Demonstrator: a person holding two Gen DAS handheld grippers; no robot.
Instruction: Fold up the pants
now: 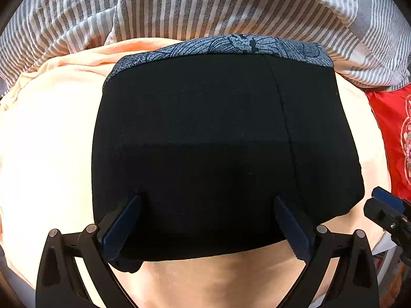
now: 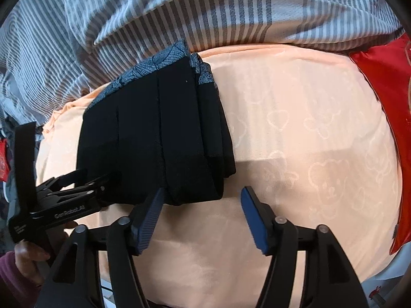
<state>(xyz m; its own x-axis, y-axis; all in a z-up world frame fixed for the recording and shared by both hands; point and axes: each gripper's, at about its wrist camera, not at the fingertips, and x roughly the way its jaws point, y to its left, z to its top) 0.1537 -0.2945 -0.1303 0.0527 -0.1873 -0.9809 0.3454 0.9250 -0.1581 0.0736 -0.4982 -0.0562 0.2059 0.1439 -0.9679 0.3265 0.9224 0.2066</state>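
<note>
Pants [image 1: 205, 141]: black, folded into a compact stack on the peach sheet [image 1: 46, 141] — a blue patterned band shows along the far edge.
Left gripper [image 1: 208, 200]: jaws spread wide, fingertips resting on the near edge of the pants, nothing pinched.
Right gripper [image 2: 203, 192]: jaws wide apart, holding nothing, over the sheet — its left finger just beside the stack's near corner.
Striped quilt [image 1: 231, 5]: bunched behind the pants.
Red cushion [image 1: 393, 133]: at the right edge.

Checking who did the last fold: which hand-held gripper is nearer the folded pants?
Left. The left hand-held gripper sits open over the folded pants, fingers on the fabric; the right hand-held gripper is open just off their corner.
</note>
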